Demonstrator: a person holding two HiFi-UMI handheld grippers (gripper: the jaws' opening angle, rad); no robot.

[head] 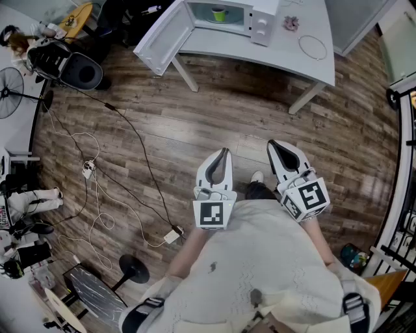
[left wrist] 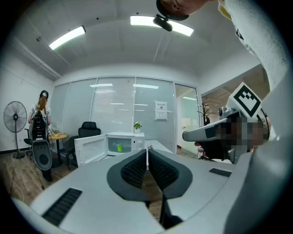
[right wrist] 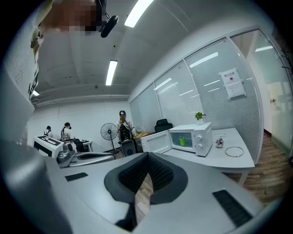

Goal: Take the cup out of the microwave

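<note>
Left tool [head: 225,153], right tool [head: 273,145] closed; one cup [head: 219,13].

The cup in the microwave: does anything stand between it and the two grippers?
Nothing visible does. The door of the microwave is swung open, the green cup stands in the cavity, and only bare floor lies between the left gripper, the right gripper and the table.
</note>
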